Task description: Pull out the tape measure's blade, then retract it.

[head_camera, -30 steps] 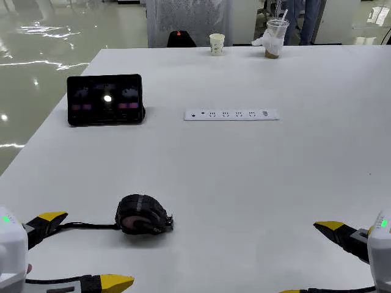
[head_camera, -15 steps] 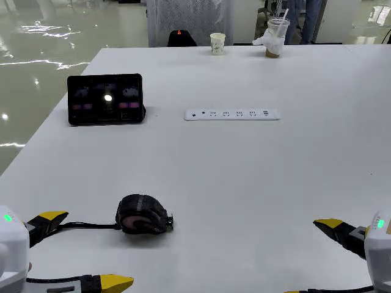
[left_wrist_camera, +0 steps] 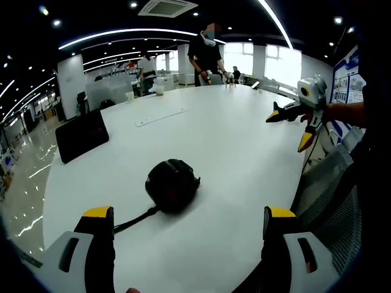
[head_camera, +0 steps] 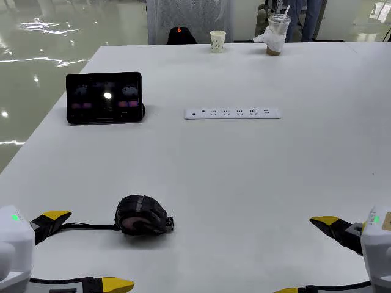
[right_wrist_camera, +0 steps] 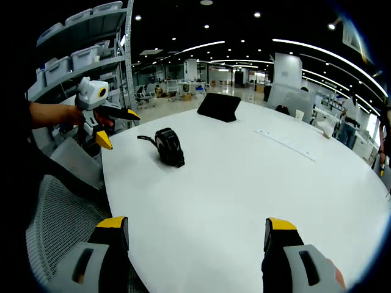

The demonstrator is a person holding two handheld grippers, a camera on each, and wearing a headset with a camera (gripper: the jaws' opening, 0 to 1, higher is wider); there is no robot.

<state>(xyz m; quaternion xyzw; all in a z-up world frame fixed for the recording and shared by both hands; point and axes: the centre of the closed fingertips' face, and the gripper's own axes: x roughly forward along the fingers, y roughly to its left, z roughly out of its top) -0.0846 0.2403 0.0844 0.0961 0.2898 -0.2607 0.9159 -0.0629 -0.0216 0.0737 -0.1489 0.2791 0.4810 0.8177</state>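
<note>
A black tape measure (head_camera: 143, 215) lies on the white table (head_camera: 244, 171), its wrist strap (head_camera: 88, 226) trailing left and its blade fully inside. My left gripper (head_camera: 85, 251) stands open at the near left edge, just short of the tape measure (left_wrist_camera: 171, 184), which sits ahead between its yellow-tipped fingers (left_wrist_camera: 98, 215). My right gripper (head_camera: 308, 256) stands open at the near right edge, well away from the tape measure (right_wrist_camera: 169, 146), with nothing between its fingers. The left gripper (right_wrist_camera: 116, 127) appears in the right gripper view, and the right gripper (left_wrist_camera: 290, 128) in the left gripper view.
A dark tablet (head_camera: 105, 99) stands propped at the left of the table. A white power strip (head_camera: 232, 113) lies mid-table. A paper cup (head_camera: 217, 42) and a plastic drink cup (head_camera: 275, 36) stand at the far edge. A mesh chair (right_wrist_camera: 67, 207) is close to the near edge.
Both grippers have drifted slightly lower and nearer the table's front edge. The tape measure has stayed put.
</note>
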